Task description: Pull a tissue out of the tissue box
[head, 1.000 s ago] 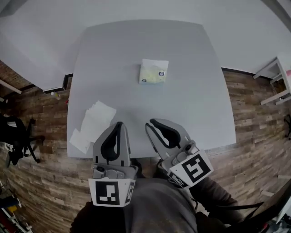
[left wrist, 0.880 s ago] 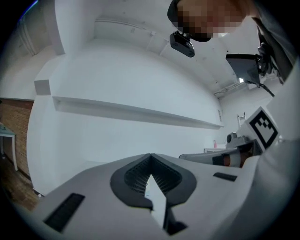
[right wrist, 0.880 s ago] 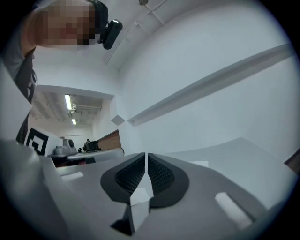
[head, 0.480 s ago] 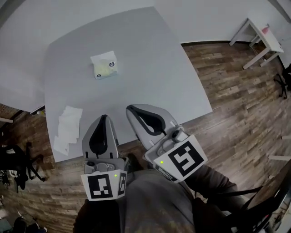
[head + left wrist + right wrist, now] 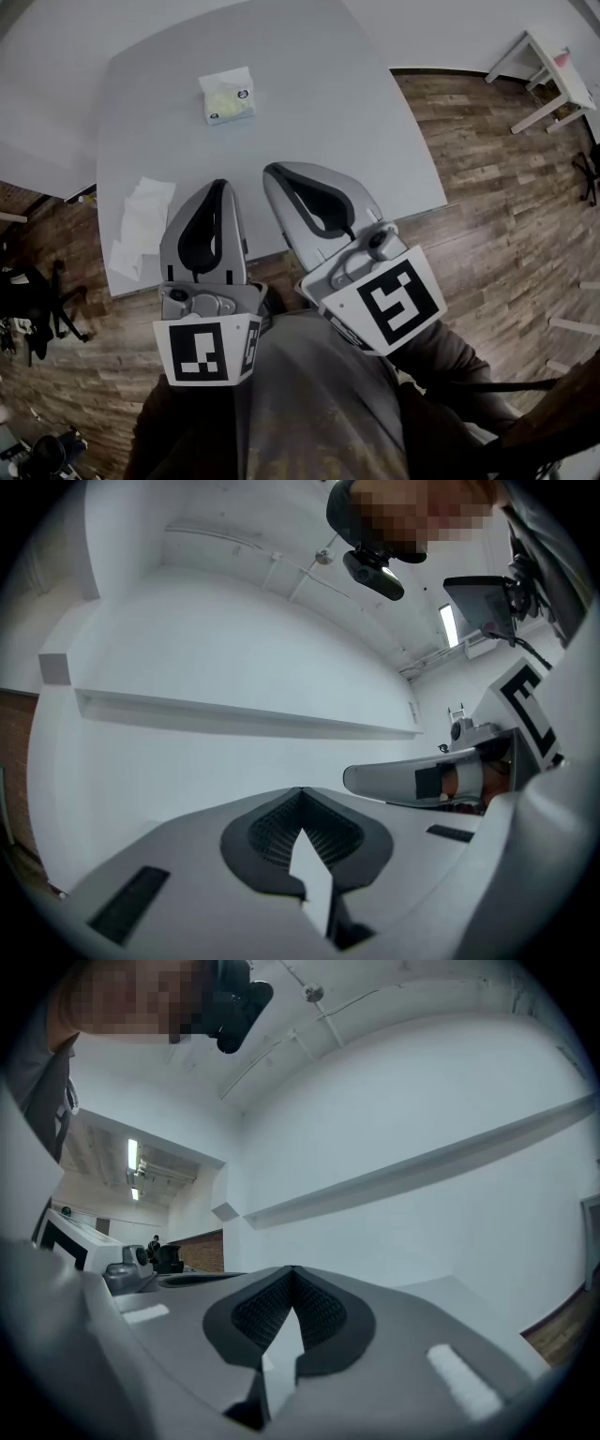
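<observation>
The tissue box stands toward the far side of the grey table, at about 11 o'clock from both grippers and well apart from them; its white top faces up, which suits drawing a sheet upward; a few loose tissues lie flat by the table's left edge, at 9 o'clock of the left gripper, clear of the line to the box; the left gripper's jaws meet at the tips with nothing between them, and the right gripper is likewise closed tight and empty; the two sit side by side over the table's near edge, close to the person's body, tips aimed toward 12 o'clock; each gripper view faces a white wall rather than the tabletop, so they seem held level, a ready pose rather than a reach; by this the pull has not begun: one gripper would need to open, reach the box and pinch a tissue, the other perhaps steadying the box
</observation>
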Action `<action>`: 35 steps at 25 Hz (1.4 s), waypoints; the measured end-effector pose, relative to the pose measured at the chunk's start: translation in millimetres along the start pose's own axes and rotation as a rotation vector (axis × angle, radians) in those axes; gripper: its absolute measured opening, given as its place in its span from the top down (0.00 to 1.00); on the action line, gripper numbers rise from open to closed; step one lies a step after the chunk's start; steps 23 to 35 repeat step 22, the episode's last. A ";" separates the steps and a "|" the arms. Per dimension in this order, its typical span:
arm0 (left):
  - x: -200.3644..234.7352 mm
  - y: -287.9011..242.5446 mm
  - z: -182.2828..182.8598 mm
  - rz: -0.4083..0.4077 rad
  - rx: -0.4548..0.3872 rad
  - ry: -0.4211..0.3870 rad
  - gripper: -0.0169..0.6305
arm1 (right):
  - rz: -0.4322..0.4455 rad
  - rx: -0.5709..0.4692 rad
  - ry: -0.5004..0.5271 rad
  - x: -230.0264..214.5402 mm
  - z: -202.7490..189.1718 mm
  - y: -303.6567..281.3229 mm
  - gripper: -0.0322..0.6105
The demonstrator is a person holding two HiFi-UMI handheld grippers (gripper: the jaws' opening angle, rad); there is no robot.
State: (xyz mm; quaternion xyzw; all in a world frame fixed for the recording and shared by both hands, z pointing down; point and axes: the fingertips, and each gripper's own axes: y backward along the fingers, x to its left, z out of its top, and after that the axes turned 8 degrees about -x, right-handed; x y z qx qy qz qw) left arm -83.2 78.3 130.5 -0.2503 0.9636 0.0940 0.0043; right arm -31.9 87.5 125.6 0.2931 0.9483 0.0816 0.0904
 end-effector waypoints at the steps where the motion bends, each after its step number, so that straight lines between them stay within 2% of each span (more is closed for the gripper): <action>1: 0.9 2.4 1.1 0.001 -0.003 -0.002 0.98 | 0.006 -0.001 0.003 3.5 0.4 -0.6 0.95; 14: 9.0 24.8 6.0 0.009 -0.006 -0.007 0.98 | 0.024 -0.002 0.005 31.1 1.7 1.0 0.95; 35: 16.3 28.7 2.9 0.005 -0.001 -0.004 0.98 | 0.027 -0.003 0.008 37.2 -2.7 -3.5 0.95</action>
